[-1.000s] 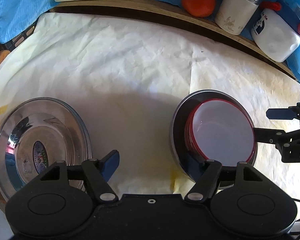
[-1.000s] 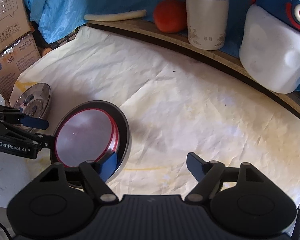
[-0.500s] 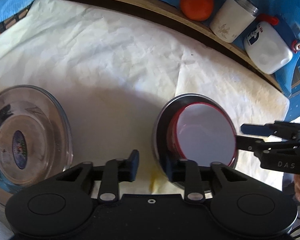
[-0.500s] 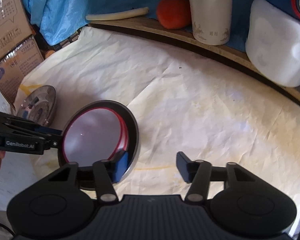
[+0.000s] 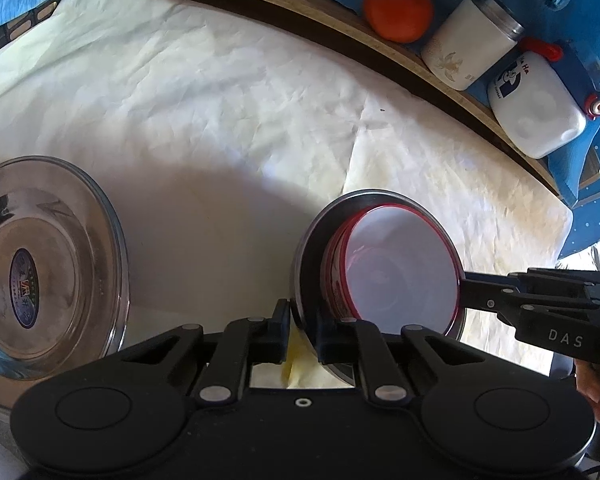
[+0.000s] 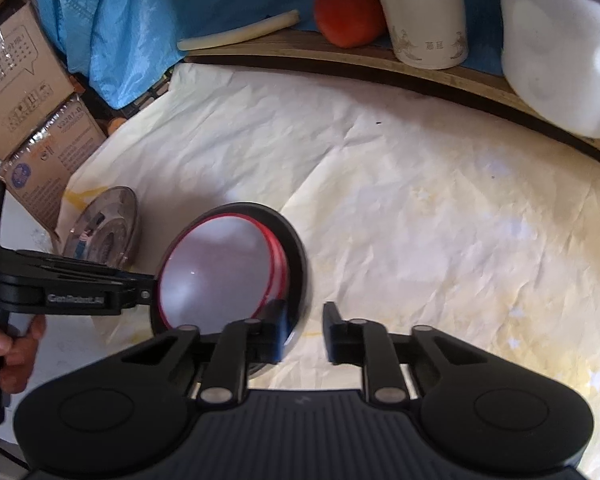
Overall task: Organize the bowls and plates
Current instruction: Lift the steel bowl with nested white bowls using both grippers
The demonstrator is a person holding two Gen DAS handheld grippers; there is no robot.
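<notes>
A steel plate (image 5: 320,224) holds a red-rimmed white bowl (image 5: 400,268) near the table's front. My left gripper (image 5: 303,330) is shut on the plate's near rim. In the right wrist view the same plate (image 6: 298,248) and bowl (image 6: 216,268) sit at lower left. My right gripper (image 6: 306,330) is narrowed around the plate's right rim, with a gap left between its fingers. A second steel plate (image 5: 40,264) with a blue sticker lies at the left; it also shows in the right wrist view (image 6: 104,224).
A crumpled white paper sheet (image 5: 220,100) covers the table. On the wooden ledge behind stand an orange fruit (image 5: 398,10), a white canister (image 5: 470,46), a white jug (image 5: 540,108) and a pale stick (image 6: 240,34). Cardboard boxes (image 6: 28,92) stand at the left.
Both grippers have closed inward. The left one went from wide open to shut on the plate's rim. The right one narrowed around the opposite rim. The plate with the bowl tilted slightly.
</notes>
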